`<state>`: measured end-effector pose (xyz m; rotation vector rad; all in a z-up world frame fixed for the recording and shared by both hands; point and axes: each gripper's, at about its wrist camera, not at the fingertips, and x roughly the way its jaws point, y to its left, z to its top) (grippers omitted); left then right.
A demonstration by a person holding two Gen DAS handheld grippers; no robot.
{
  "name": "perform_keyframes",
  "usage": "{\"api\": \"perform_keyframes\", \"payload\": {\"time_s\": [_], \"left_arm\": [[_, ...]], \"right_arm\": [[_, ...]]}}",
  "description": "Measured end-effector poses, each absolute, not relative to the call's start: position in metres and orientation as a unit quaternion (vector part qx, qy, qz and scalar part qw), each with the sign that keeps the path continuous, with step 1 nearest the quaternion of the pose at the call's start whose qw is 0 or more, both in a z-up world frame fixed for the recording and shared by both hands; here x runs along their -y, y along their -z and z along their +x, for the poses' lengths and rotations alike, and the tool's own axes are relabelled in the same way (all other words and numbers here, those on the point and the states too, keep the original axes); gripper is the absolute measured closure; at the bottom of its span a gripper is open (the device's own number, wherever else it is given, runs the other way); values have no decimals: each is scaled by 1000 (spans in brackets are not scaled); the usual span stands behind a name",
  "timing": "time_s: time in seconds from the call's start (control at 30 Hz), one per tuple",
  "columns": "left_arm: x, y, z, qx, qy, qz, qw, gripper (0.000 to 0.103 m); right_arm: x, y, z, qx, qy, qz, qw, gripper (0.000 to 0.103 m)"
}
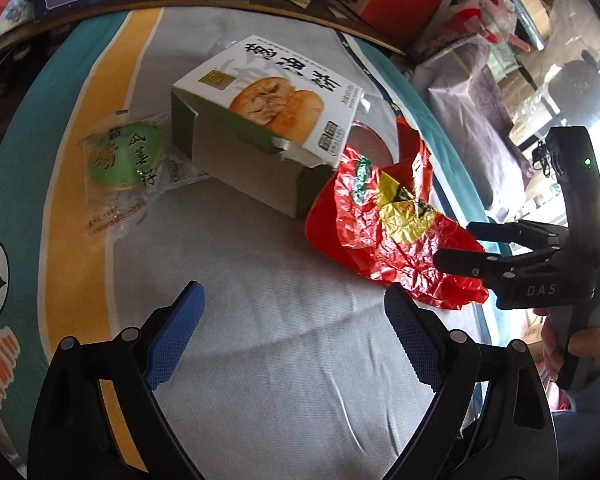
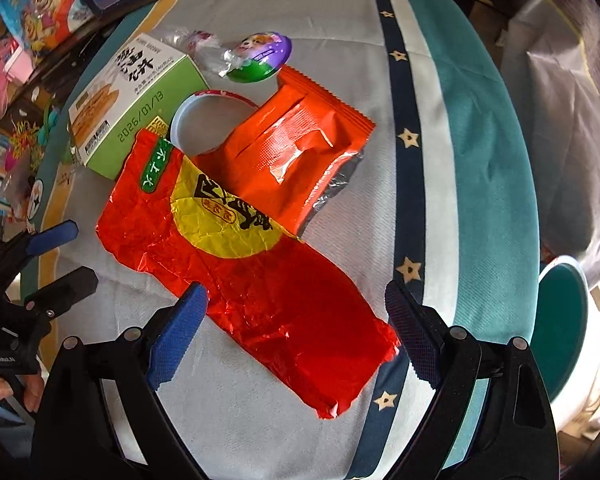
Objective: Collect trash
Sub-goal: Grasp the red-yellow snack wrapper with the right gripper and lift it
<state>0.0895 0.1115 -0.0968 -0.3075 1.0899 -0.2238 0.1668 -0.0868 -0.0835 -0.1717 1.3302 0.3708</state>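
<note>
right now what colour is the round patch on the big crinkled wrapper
Yellow, with dark lettering, on the red wrapper; clearest in the right wrist view.

Bright daylight from the right, blown out to white at the right edge of the left wrist view. Sharp glare on the crinkled red foil wrapper (image 2: 236,264); strong fisheye bending and dark corners throughout.

Crinkled, glossy red foil wrapper (image 2: 260,292), mirror-bright in the creases. Smooth, shiny orange film packet (image 2: 292,152), silvery at the torn edge. Printed cardboard box (image 1: 256,120), satin outside, raw grey-brown and matt within. Clear, thin plastic wrapper (image 1: 132,168), faintly glossy. Woven, ribbed cloth cover (image 1: 260,312), matt throughout. Matt black plastic left hand-held gripper (image 1: 296,344), blue rubbery pads (image 1: 180,340) finely textured.
</note>
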Motion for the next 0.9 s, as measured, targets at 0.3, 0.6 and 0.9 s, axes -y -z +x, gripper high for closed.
{"api": "perform_keyframes", "payload": {"time_s": [0.3,0.6,0.9], "left_arm": [[-117,103,85,-519,105,-151,835,11],[-114,102,79,-521,97,-159,833,11],[-105,90,68,-517,93,-146,839,11]], "right_arm": [[79,103,163,-618,-171,-106,760,17],[63,99,130,-595,-208,-132,765,45],[78,90,92,-597,-230,-105,762,99]]}}
